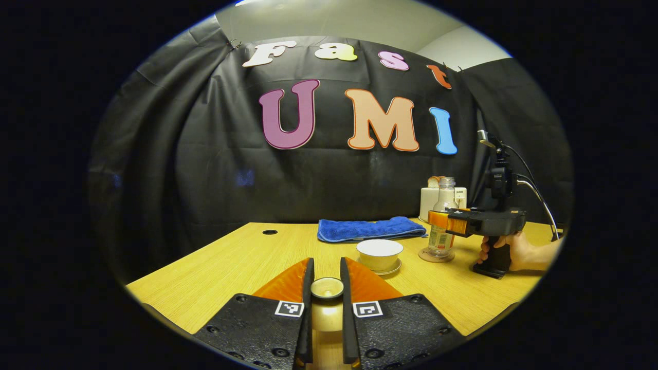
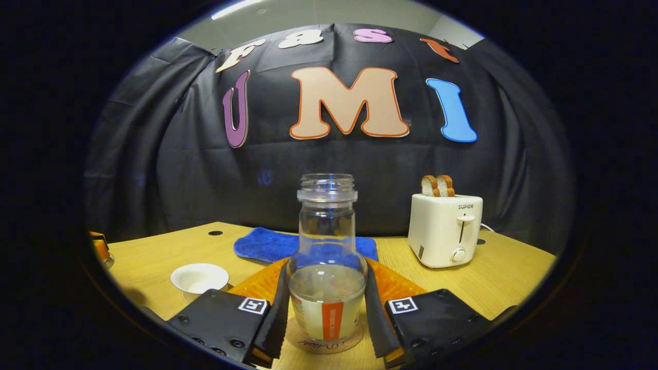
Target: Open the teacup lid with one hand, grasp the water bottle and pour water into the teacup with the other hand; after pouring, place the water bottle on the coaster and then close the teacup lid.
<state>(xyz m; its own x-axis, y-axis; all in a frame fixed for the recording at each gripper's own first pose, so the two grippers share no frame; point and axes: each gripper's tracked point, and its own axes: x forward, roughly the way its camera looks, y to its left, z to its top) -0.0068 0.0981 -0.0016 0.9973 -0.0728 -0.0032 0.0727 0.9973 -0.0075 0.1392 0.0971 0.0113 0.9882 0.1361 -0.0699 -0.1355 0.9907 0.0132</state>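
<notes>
Left gripper view: holding the teacup lid (image 1: pixel 327 289) by its knob, my left gripper (image 1: pixel 327 288) closed on it; teacup (image 1: pixel 379 254) open mid-tabletop, near the blue towel (image 1: pixel 370 228); porcelain, brittle, slick.
Right gripper view: my right gripper (image 2: pixel 326 303) flanks the water bottle (image 2: pixel 327 262) on its coaster (image 2: pixel 323 344) toward the front edge; whether both fingers press, I cannot tell; glassy, part-full, likely heavy low; grip the wide body.

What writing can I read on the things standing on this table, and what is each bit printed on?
"SUPOR": on the front of the toaster, above its lever.
Bottle: its label carries print on a coloured stripe, too blurred to read.
Coaster: some lettering along its near rim, too small and warped to read.
</notes>
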